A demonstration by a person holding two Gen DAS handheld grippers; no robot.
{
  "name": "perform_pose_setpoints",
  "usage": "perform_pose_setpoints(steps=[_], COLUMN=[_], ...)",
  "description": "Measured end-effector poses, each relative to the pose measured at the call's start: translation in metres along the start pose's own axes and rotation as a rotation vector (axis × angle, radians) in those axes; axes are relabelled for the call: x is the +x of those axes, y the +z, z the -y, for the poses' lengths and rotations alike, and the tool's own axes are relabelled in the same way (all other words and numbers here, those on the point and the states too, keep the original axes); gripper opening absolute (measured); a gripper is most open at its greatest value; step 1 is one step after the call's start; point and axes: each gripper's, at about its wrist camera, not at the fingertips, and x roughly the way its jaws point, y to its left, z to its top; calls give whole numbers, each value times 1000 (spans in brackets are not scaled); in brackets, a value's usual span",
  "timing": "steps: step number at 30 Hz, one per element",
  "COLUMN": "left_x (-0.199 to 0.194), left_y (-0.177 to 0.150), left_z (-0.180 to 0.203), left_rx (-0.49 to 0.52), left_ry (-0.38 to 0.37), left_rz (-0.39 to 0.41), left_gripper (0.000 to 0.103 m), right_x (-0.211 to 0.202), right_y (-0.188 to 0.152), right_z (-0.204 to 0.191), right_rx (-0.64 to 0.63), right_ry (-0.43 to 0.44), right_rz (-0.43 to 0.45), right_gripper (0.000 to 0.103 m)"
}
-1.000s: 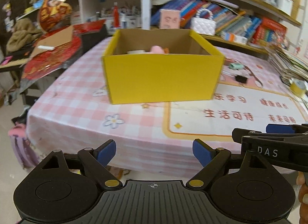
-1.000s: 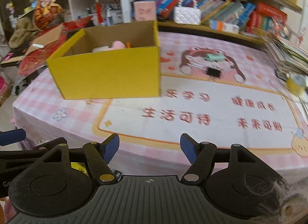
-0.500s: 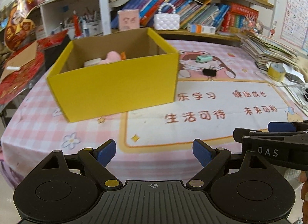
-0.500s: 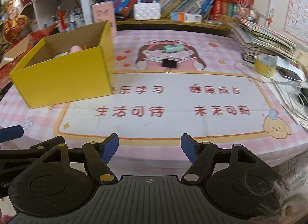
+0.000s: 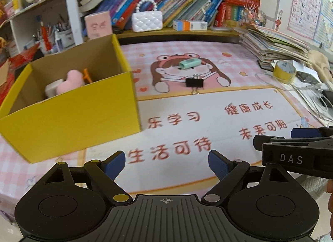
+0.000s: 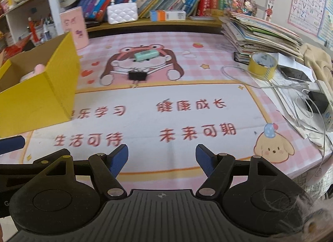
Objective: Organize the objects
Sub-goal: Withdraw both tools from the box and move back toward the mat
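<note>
Both grippers hang over the near edge of the table, tilted down toward it, and neither has anything in it. The left gripper (image 5: 167,164) has its blue pads spread wide over bare mat; the right gripper (image 6: 162,159) is parted a little narrower, just as empty. In the left view you can see the right one's black arm reaching in alongside, so the pair sit close together.

Out ahead, the printed mat (image 6: 187,121) is clear in the middle. Beyond it, on the cartoon figure, lie the two loose bits: a black binder clip (image 6: 136,75) and, just behind it, a mint-green eraser-like block (image 6: 145,55). The two are near each other but apart. Off to the left stands the yellow cardboard box (image 5: 68,115), open at the top, with a pink soft thing (image 5: 69,82) and something white already inside.

My read: this is the approach step, with some items boxed and these two not yet collected. The clip looks like the nearer target, and the right gripper faces it most squarely.

The clip's black body runs left to right across the view, its wire handles poking toward us. The green block also lies crosswise, slightly tilted, its right end a touch farther away. So the next move calls for reaching forward across the mat and coming down with the pads straddling the clip's short dimension, front to back, rather than along its length.
</note>
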Motion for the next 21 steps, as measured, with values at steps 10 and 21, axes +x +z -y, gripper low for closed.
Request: perform_pose_setpoints(steps=[10, 21], left_x=[32, 51], left_y=[33, 66], left_z=[25, 41], left_rx=[-17, -74], left_ry=[26, 72], left_rz=[-6, 28], left_gripper=[89, 89], right_x=[32, 62], right_y=[39, 87], right_z=[33, 63], right_rx=[10, 13], right_ry=[23, 106], right_rz=[-5, 41], right_gripper=[70, 70])
